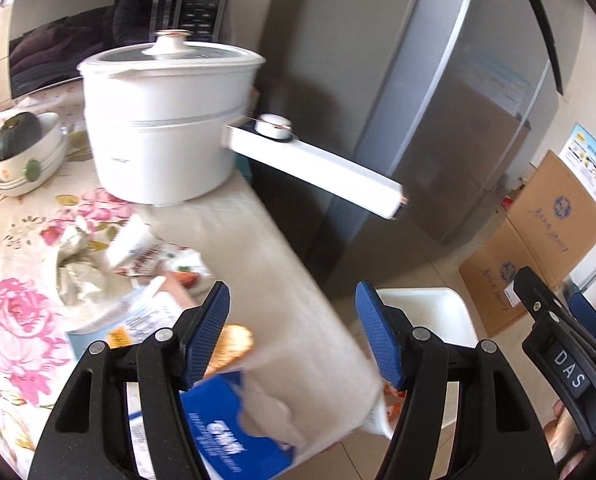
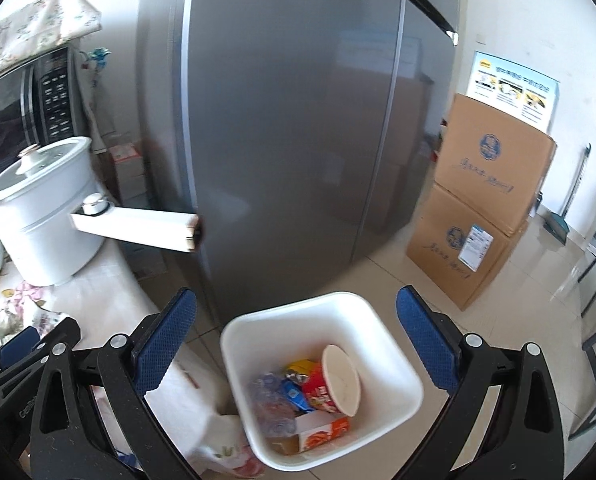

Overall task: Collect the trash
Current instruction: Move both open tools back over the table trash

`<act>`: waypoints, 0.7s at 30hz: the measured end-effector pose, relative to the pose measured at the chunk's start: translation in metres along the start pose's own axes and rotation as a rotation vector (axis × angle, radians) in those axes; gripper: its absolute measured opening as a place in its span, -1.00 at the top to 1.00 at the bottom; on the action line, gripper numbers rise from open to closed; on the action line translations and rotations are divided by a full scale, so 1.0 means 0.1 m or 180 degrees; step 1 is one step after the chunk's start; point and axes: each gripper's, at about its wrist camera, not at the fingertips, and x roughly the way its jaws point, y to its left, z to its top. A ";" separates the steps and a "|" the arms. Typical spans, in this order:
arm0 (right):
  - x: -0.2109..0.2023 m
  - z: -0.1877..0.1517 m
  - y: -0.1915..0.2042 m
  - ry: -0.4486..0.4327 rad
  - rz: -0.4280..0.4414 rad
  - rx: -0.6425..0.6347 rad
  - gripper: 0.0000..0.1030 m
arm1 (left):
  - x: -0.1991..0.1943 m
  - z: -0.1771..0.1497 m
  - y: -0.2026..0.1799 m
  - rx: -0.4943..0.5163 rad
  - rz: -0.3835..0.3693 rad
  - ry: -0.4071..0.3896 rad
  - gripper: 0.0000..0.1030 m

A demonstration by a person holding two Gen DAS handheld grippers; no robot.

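My left gripper is open above the corner of the table, nothing between its blue pads. Trash lies on the flowered cloth: crumpled paper, a torn wrapper, a printed packet and a blue carton under the left finger. The white bin stands on the floor beside the table; in it are a red noodle cup, a plastic bottle and an orange box. My right gripper is open over the bin and holds nothing.
A white electric pot with a long handle jutting past the table edge stands at the back. A bowl holds a dark green fruit. A grey fridge and stacked cardboard boxes flank the tiled floor.
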 end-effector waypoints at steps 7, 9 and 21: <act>0.00 0.01 0.39 0.0028 0.0163 -0.0111 -0.86 | -0.15 0.08 0.42 -0.0126 0.0132 -0.0078 -0.27; -0.01 0.02 0.49 0.0028 0.0218 -0.0139 -0.86 | -0.17 0.10 0.52 -0.0157 0.0177 -0.0093 -0.29; 0.00 -0.01 1.24 0.0080 0.0515 -0.0409 -0.86 | -0.31 0.20 1.29 -0.0365 0.0490 -0.0168 -0.29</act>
